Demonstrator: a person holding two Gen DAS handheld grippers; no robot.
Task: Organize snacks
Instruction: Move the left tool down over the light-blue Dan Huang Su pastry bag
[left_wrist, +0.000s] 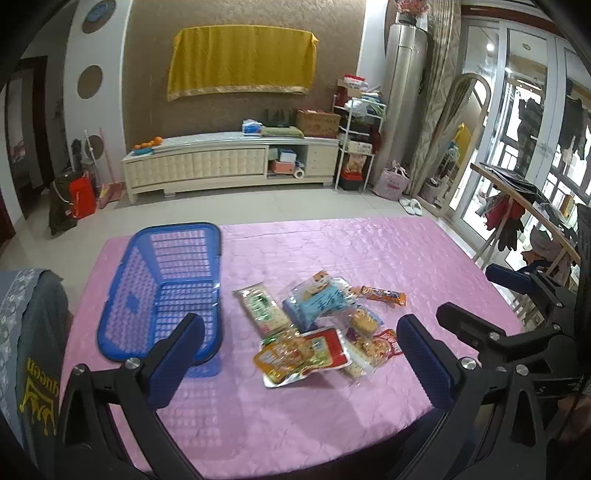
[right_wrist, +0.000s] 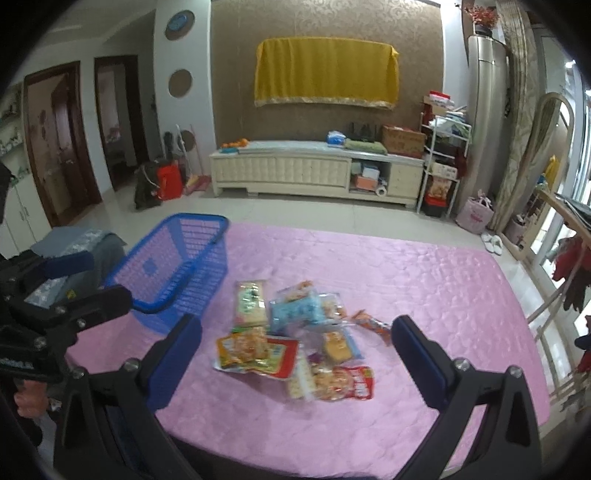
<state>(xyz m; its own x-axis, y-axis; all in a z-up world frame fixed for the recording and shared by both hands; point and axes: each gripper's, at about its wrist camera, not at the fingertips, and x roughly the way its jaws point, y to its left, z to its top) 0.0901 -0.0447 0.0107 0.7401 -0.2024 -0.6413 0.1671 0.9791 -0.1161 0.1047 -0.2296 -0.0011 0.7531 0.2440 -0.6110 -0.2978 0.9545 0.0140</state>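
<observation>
Snacks (left_wrist: 314, 332) lie in a loose heap on the pink table cover (left_wrist: 406, 258), roughly at its middle. In the left wrist view, a green-and-white pack (left_wrist: 262, 308) sits at 10 o'clock of the heap, a light-blue pack (left_wrist: 316, 304) at 12, a thin orange stick (left_wrist: 382, 294) at 2, and an orange-and-red pouch (left_wrist: 303, 354) at 6, partly over its neighbours. A red pack (left_wrist: 380, 345) lies at 4 o'clock, just beside the pouch.

A blue basket (left_wrist: 166, 291) stands at 9 o'clock of the heap, near it but apart, with nothing visible inside.

The left gripper (left_wrist: 306, 354) hangs above the near side of the heap with its blue fingers (left_wrist: 184, 354) spread wide and nothing between them. The right gripper (right_wrist: 295, 354) is likewise spread wide and holds nothing, the heap showing between its fingers (right_wrist: 417, 362). In the left view the right gripper (left_wrist: 517, 295) appears at 3 o'clock; in the right view the left gripper (right_wrist: 74, 280) appears at 9 o'clock, in front of the basket (right_wrist: 177, 266).

A grey cloth (left_wrist: 29, 332) hangs at the table's left edge.
</observation>
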